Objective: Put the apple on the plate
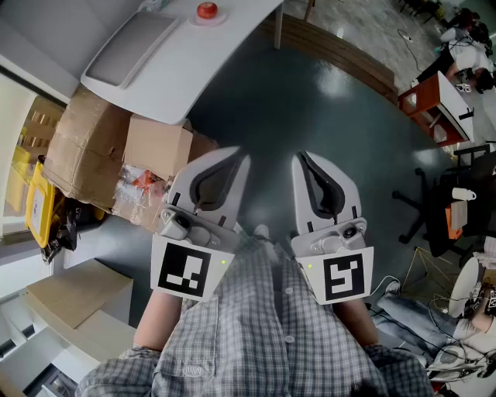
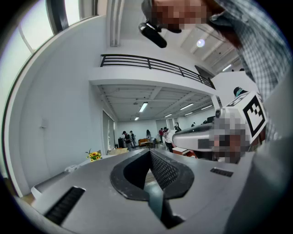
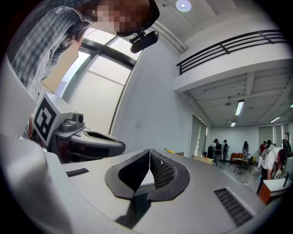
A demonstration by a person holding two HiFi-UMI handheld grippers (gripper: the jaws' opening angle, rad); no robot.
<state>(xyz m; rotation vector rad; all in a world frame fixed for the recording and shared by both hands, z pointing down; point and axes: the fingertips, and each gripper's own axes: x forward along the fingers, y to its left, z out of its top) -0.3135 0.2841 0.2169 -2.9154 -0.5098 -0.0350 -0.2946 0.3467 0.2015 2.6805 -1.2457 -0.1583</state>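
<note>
- Holding both tools level near my chest, I see the left tool (image 1: 239, 161) clenched on nothing, and the right tool (image 1: 304, 160) pressed together and empty too
- I cannot place the apple for sure: a small red round thing (image 1: 206, 10) sits on the white tabletop (image 1: 194, 70), well apart from both tools, and it is too small to name; no plate shows in any view
- If I reach in with the pads together, I judge I could nudge the fruit and roll it off the tabletop onto the floor (image 1: 325, 108)
- If I chase the wrong red thing, I waste the approach
- Cardboard boxes (image 1: 101, 147) crowd the near left side by the tabletop, and a grey tray (image 1: 128, 46) lies near the red thing
</note>
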